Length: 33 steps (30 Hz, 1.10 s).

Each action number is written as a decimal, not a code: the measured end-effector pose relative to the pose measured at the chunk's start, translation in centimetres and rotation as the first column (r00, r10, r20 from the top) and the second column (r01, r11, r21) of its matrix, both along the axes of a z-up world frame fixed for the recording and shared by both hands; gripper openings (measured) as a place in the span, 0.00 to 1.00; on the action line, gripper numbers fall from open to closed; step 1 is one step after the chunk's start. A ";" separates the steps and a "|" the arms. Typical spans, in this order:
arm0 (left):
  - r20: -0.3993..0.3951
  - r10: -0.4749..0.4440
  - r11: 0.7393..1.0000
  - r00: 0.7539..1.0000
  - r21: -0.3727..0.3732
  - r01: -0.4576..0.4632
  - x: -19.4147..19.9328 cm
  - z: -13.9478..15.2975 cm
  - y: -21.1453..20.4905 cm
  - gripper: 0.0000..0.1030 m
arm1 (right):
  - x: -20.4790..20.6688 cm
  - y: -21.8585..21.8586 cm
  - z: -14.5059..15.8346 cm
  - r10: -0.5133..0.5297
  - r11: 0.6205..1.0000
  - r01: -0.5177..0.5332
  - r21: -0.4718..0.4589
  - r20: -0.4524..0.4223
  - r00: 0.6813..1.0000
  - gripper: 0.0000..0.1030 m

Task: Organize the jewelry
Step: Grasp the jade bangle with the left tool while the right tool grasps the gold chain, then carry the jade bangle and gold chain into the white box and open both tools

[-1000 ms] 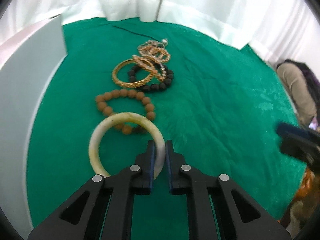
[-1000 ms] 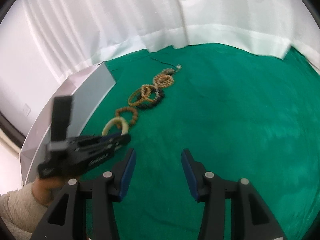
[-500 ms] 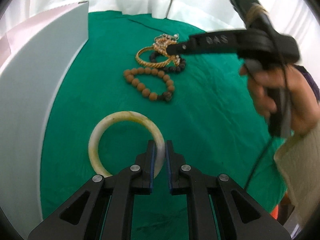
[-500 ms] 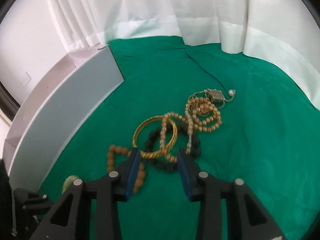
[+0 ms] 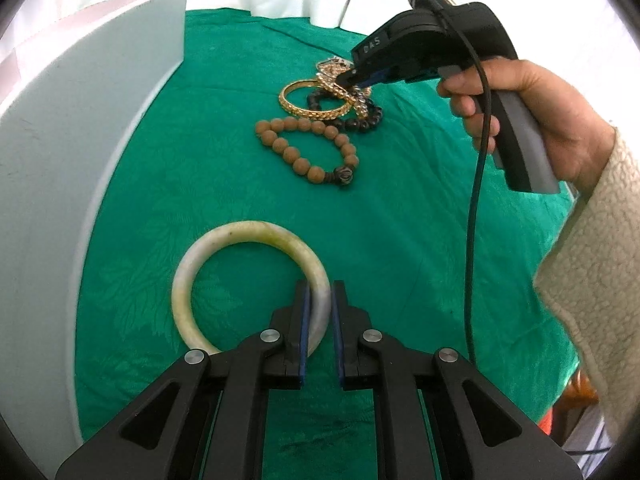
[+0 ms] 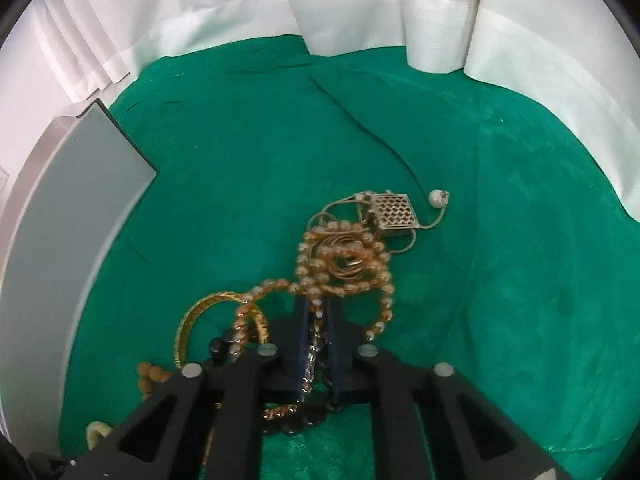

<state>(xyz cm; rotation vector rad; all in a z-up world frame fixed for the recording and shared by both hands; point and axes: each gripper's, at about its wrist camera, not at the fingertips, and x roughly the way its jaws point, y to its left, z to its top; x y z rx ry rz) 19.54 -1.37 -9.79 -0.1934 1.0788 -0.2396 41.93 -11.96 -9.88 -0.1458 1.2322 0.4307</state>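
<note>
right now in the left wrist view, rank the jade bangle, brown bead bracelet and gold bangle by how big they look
1. jade bangle, though it is nearest the camera, so this is unsure
2. brown bead bracelet
3. gold bangle, farthest of the three, so its true rank is also unsure

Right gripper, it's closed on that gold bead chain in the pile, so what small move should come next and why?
Probably a slow, short lift. The right gripper is shut on the bead chain, which loops over the gold bangle and black bead bracelet, so rising gently should show whether it snags. The left gripper holds the pale bangle apart from the pile.
</note>
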 end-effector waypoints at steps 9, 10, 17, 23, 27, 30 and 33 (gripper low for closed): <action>0.034 0.079 0.991 0.996 -0.115 -0.075 -1.0 5.1 2.0 0.08 | -3.4 -4.4 8.0 -0.086 0.971 0.066 0.229 0.075 0.994 0.08; 0.040 0.085 0.989 0.996 -0.122 -0.079 -1.3 5.8 2.1 0.08 | -3.9 -4.9 9.2 -0.089 0.966 0.064 0.252 0.088 0.992 0.08; 0.118 0.110 0.979 0.987 -0.184 -0.087 -4.0 11.7 2.2 0.08 | -7.5 -6.2 16.7 -0.080 0.934 0.006 0.356 0.193 0.978 0.08; 0.192 0.118 0.970 0.974 -0.234 -0.071 -6.6 17.1 2.4 0.08 | -11.7 -5.7 22.6 -0.045 0.914 -0.081 0.398 0.296 0.954 0.08; 0.229 0.118 0.966 0.966 -0.252 -0.059 -8.6 20.5 3.8 0.08 | -14.1 -4.9 25.9 -0.020 0.896 -0.139 0.422 0.349 0.937 0.08; 0.240 0.126 0.965 0.962 -0.255 -0.063 -10.3 22.2 5.7 0.08 | -15.8 -3.9 28.6 0.007 0.873 -0.190 0.449 0.378 0.926 0.08; 0.254 0.161 0.966 0.954 -0.239 -0.099 -11.7 23.9 8.2 0.08 | -17.4 -1.7 31.2 0.058 0.842 -0.263 0.470 0.407 0.912 0.08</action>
